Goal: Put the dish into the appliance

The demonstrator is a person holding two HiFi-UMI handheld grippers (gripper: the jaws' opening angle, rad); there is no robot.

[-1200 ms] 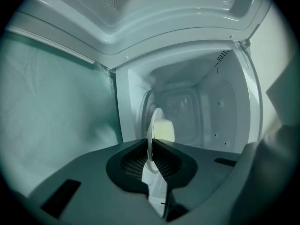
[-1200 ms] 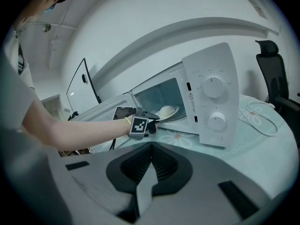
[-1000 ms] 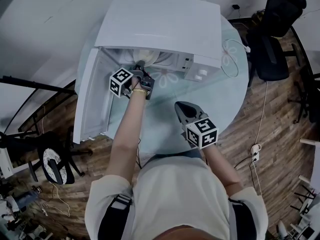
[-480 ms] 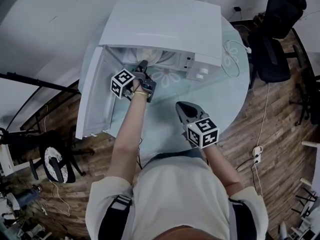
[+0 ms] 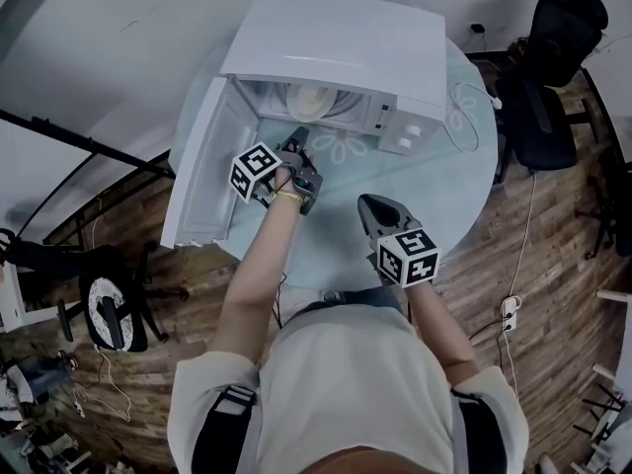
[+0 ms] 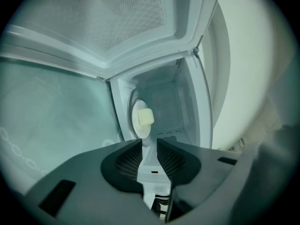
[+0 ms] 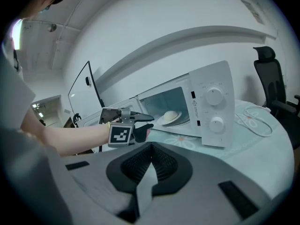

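Microwave (image 5: pixel 336 52): cavity largely hidden beneath its top, head view.
Dish (image 7: pixel 161 122): pale lump (image 7: pixel 171 115) on it, too blurred to identify.
Dials (image 7: pixel 214 96): markings too small to read.
Person's torso (image 5: pixel 346 393): cut by bottom edge.

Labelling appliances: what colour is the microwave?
White; the microwave shows best in the right gripper view.

Dish (image 7: pixel 161 121): white round plate carrying pale domed lump (image 7: pixel 170 115); sitting flat inside microwave cavity, near middle of cavity floor, showing through open front.
Microwave (image 5: pixel 336 47): white box, standing upright on round table (image 5: pixel 434 181). Door (image 5: pixel 202 171) hanging fully open at left side. Two round knobs (image 7: pixel 214 96) showing one above other on right front panel.
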